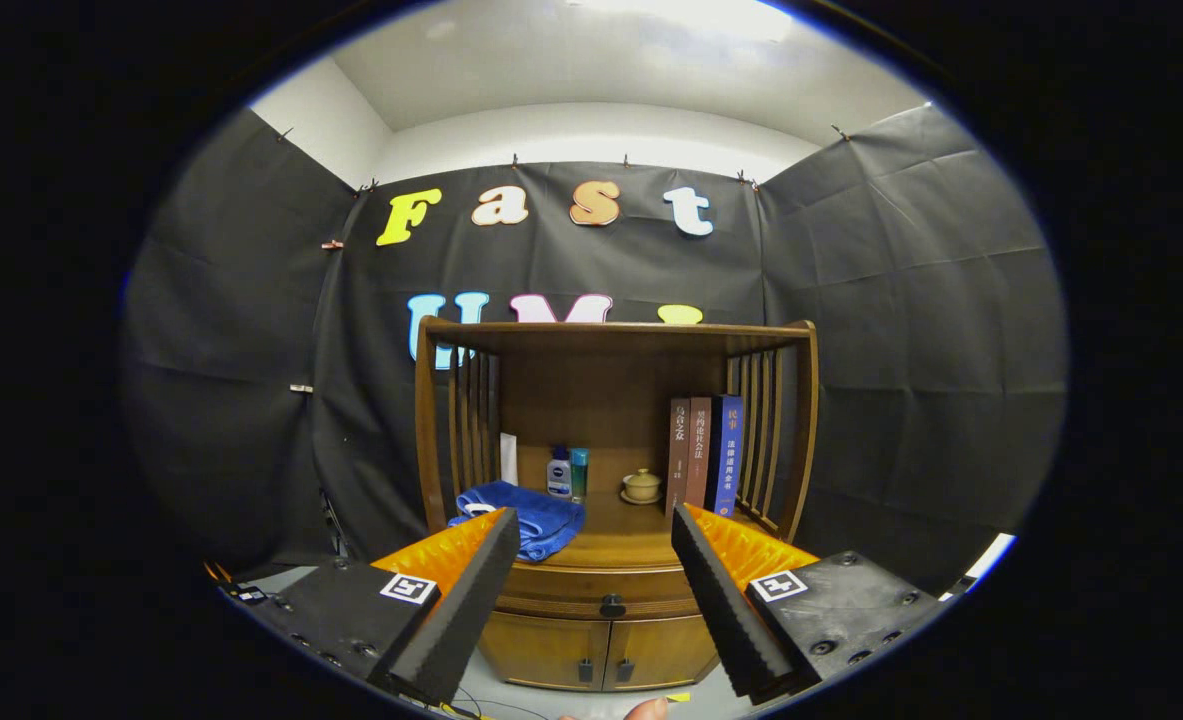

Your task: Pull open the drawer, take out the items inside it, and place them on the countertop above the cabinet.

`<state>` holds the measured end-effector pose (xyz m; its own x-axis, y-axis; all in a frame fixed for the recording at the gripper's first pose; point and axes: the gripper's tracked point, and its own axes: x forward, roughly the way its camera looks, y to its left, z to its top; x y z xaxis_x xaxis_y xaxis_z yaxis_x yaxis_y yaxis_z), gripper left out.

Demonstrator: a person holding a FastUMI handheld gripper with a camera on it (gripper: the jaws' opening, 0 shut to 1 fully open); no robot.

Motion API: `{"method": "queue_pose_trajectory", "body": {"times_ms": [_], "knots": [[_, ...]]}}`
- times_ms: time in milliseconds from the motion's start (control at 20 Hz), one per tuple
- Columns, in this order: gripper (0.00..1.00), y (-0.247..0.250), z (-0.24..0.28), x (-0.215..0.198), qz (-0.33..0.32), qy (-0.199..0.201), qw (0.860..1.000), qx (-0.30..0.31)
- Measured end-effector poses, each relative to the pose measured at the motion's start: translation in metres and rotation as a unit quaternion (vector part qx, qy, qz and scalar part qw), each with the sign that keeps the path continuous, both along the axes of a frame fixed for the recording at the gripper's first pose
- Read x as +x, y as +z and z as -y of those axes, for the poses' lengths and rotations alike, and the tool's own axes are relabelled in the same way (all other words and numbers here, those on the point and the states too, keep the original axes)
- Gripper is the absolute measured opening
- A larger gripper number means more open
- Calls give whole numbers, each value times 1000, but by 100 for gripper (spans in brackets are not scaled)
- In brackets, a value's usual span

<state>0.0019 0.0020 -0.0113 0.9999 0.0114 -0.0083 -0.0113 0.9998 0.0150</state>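
A wooden cabinet (611,400) stands ahead against the black booth wall. Its drawer (601,590) looks shut, with a dark knob (612,605) on its front, seen between my fingers and some way beyond them. The countertop (631,545) above the drawer sits under a slatted shelf frame. A blue towel (526,515) lies on its left part, just beyond my left finger (461,610). My gripper (596,520) is open, nothing between the fingers, held back from the cabinet. What is inside the drawer is hidden.
On the countertop stand two small bottles (567,472), a small lidded pot (641,486) and three upright books (706,455) at the right. Two lower doors (601,655) with small handles sit under the drawer. A fingertip (646,709) shows below the gripper.
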Motion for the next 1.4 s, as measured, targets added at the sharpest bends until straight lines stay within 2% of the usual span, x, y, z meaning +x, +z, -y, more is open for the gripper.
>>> {"method": "queue_pose_trajectory", "body": {"times_ms": [150,350,600,1000,1100,1250,1350,1400], "knots": [[98,-9,-8,10,5,19,1000,7],[98,-35,7,42,11,6,1000,8],[98,-114,21,82,-29,-10,999,-9],[98,-237,28,133,-85,-18,996,9],[98,-259,27,143,-98,-15,995,30],[99,-281,27,150,-123,-21,992,23],[96,-295,27,157,-132,-23,991,12],[88,-303,28,163,-135,-23,990,10]]}}
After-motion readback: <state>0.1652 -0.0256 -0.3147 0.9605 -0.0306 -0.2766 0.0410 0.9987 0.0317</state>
